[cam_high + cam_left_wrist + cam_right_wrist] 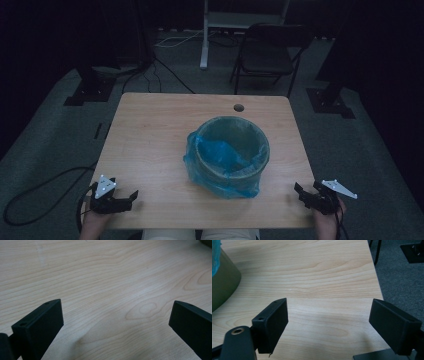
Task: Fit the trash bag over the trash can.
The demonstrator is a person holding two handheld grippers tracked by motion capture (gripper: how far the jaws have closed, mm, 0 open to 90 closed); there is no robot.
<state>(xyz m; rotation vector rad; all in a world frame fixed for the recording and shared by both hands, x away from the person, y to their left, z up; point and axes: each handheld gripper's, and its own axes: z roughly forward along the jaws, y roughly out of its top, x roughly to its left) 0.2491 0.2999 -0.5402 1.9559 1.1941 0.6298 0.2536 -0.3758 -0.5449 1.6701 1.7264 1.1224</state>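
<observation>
A round green bin (231, 155) lined with a blue plastic bag (220, 150) stands in the middle of the wooden table (150, 135). The bag's edge is folded over the rim and hangs down the outside. My left gripper (127, 199) rests at the table's near left corner, open, with bare wood between its jaws (116, 315). At the near right corner my right gripper (303, 192) is open too, nothing between its jaws (329, 315). The bin's green wall (222, 282) shows at the left edge of the right gripper view.
A small round hole (238, 107) sits near the table's far edge. Beyond the table stand a dark folding chair (267, 52) and a white stand leg (204, 37). Cables (165, 70) lie on the grey carpet, and black stand bases sit at both sides.
</observation>
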